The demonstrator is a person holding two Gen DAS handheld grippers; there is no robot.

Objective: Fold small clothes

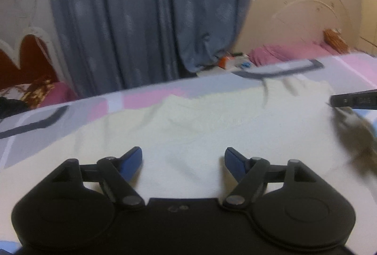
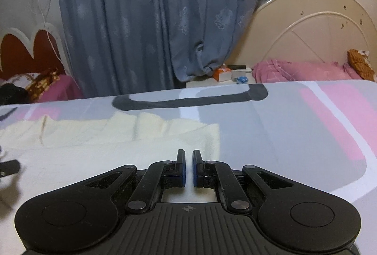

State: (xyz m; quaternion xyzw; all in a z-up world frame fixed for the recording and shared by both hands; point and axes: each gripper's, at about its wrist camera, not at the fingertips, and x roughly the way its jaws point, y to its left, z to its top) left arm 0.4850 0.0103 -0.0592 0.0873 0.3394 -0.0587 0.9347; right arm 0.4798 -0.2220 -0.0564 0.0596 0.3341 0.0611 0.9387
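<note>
The cream garment (image 1: pixel 200 123) lies spread flat on the bed (image 2: pixel 294 118), over a sheet patterned in grey, pink and white, and it fills most of the left wrist view while in the right wrist view its pale, ribbed-looking far edge (image 2: pixel 141 127) stops a little short of the dark grey stripe on the sheet. The left tool (image 1: pixel 183 162) hangs over the middle of the cloth with its blue pads well apart and nothing between them — open and empty. The right tool (image 2: pixel 189 167) sits at the garment's right-hand side with its pads drawn almost together; no cloth shows in the narrow slot, so I read it as closed on nothing. A dark tip at the right edge of the left wrist view is probably that same right tool, though blur makes it hard to be sure. The fabric looks light, soft and limp — a knit by the look of it — so it should drape and sag from any held point, not keep a shape, and it may drag on the sheet beneath. Best hold, in my judgement, is a pinch at an edge or corner, one tool at each end of the same side, so the fold comes over evenly without bunching
</note>
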